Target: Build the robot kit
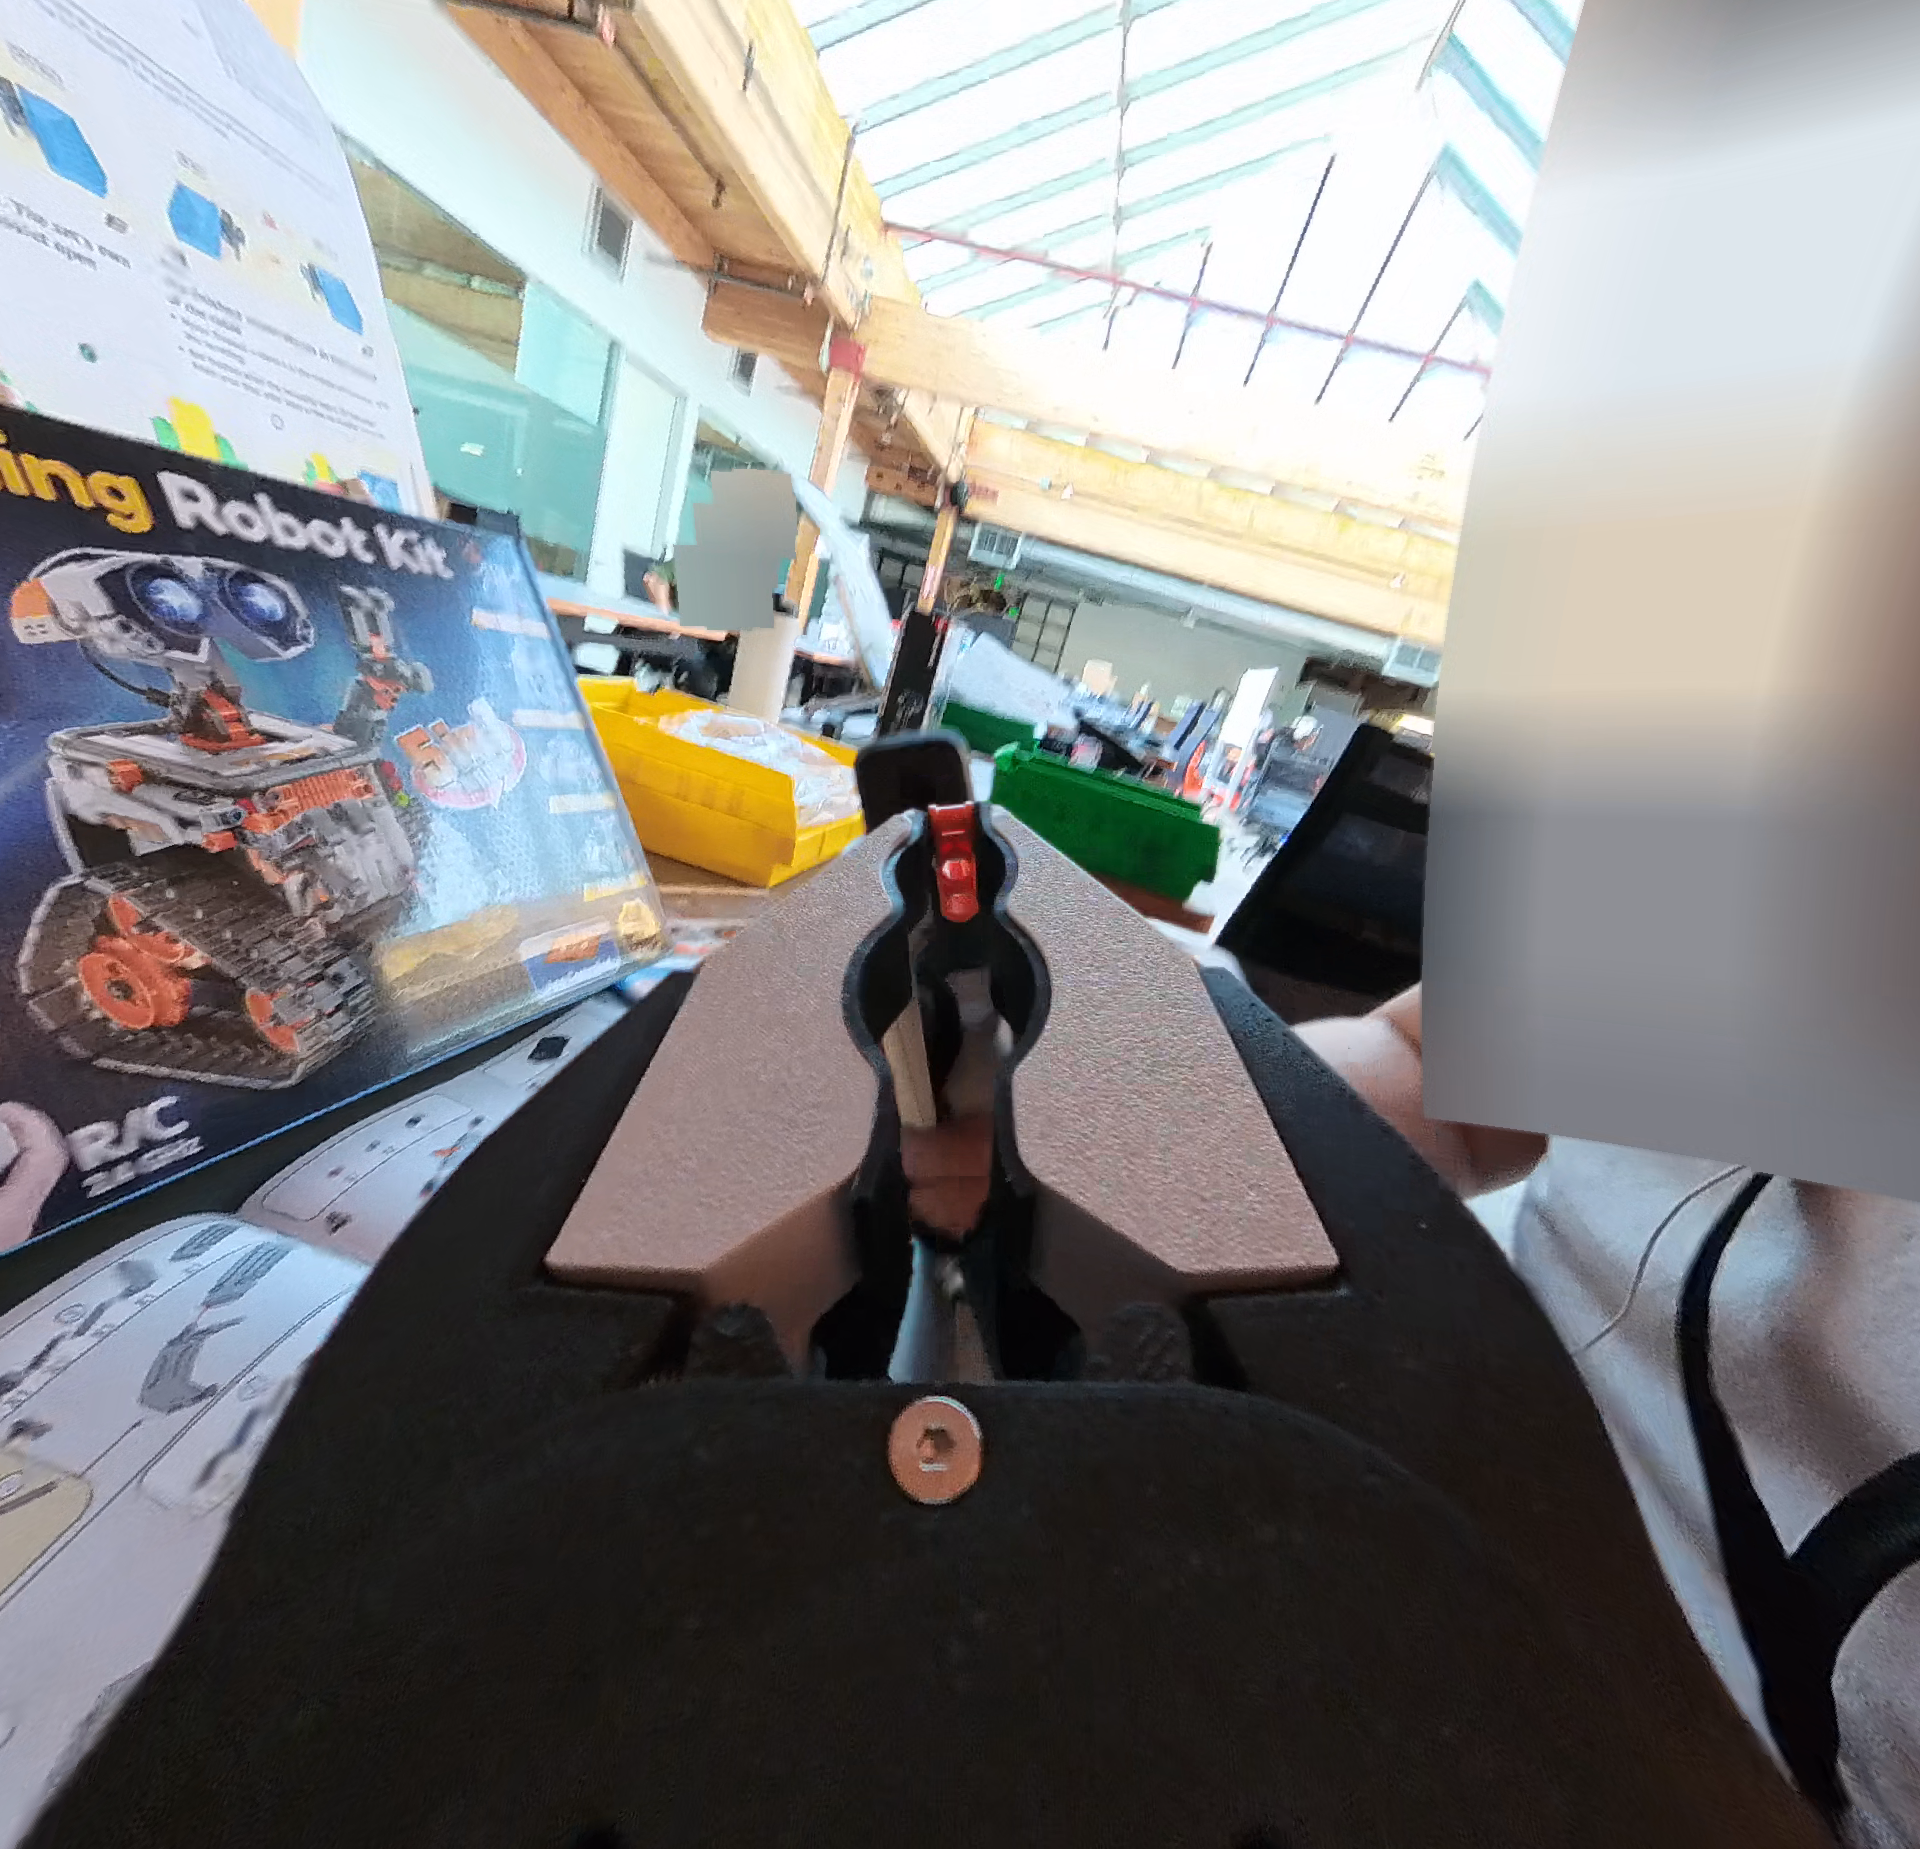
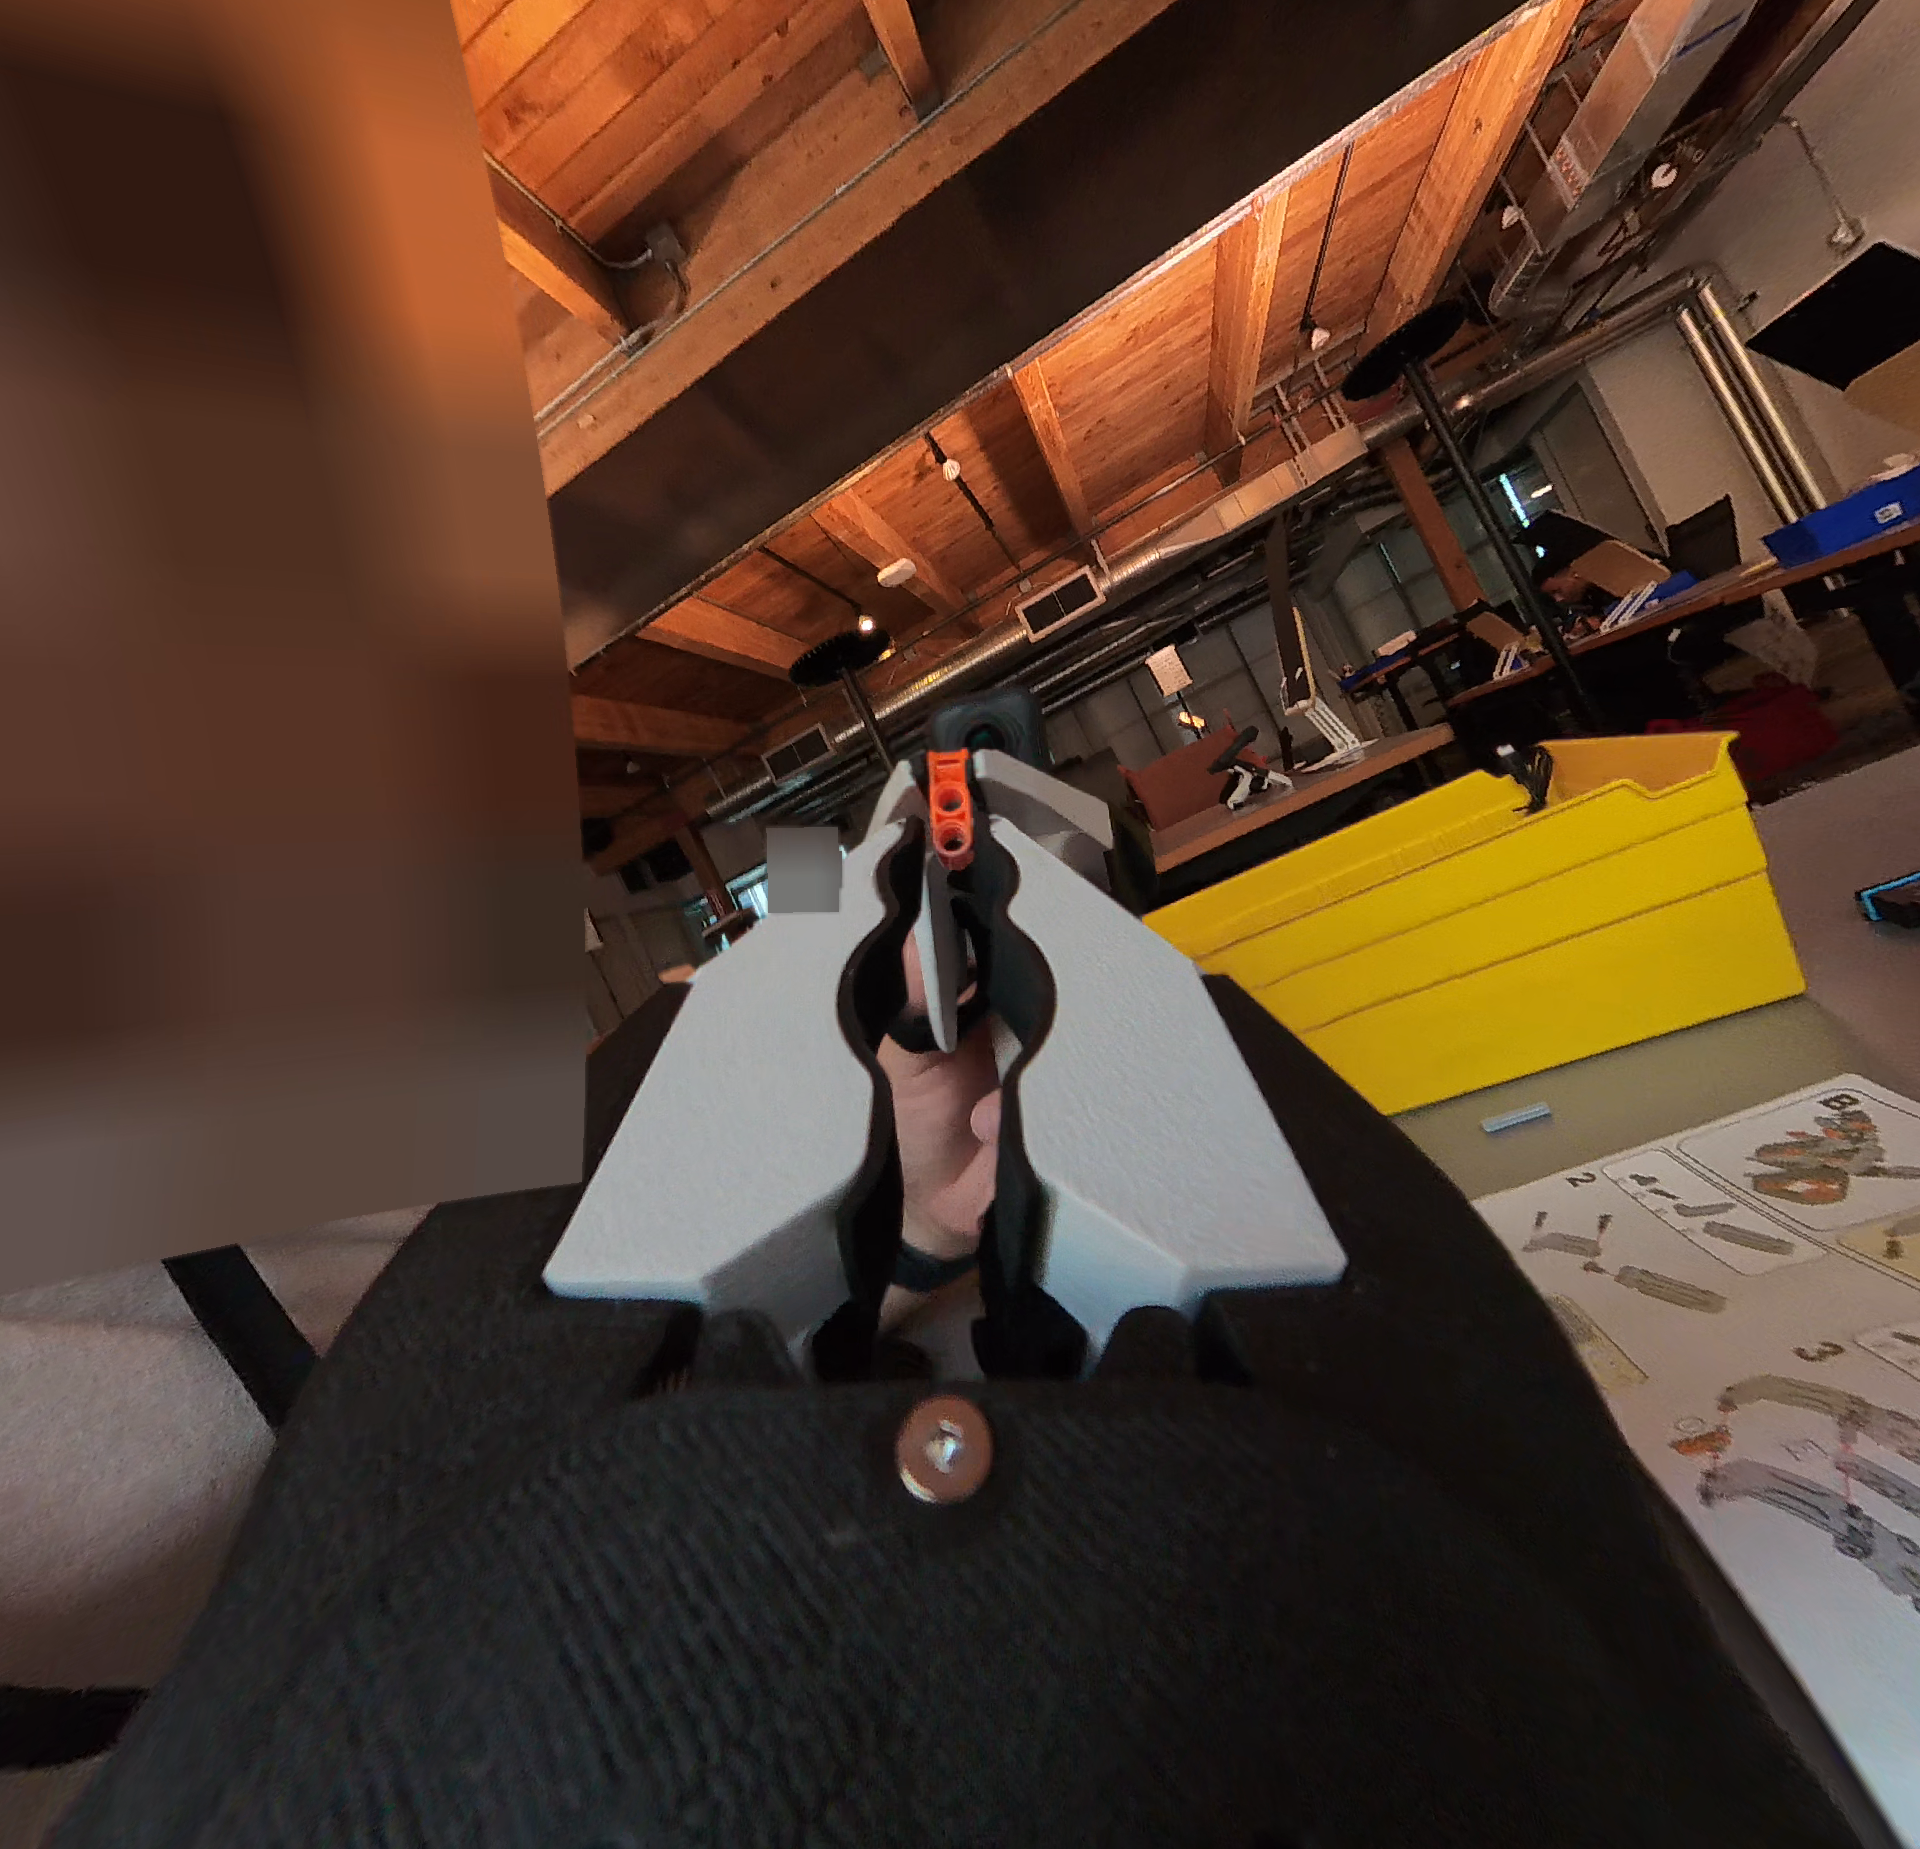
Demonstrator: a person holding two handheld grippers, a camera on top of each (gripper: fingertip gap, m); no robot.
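Both grippers are held up off the table, tip to tip, facing each other. My left gripper point(image 1: 951, 843), with brown fingers, is shut on a small red-orange plastic piece point(image 1: 954, 864) at its tips. My right gripper point(image 2: 951, 838), with white fingers, is shut on a small orange piece with round holes point(image 2: 950, 807). I cannot tell whether this is one piece or two joined ones. The other gripper's black camera shows just behind the piece in the left wrist view point(image 1: 914, 773) and the right wrist view point(image 2: 982, 731). A person's hand point(image 2: 945, 1165) shows through the right fingers' gap.
A robot kit box point(image 1: 291, 760) stands at left with a printed sheet point(image 1: 187, 189) behind it. Instruction pages lie on the table point(image 2: 1714, 1332). A yellow bin point(image 2: 1507, 926) and a green bin point(image 1: 1101, 823) stand farther back. A small grey piece point(image 2: 1515, 1119) lies loose. A black screen point(image 1: 1340, 864) stands right. The tips of both grippers are at nearly the same place.
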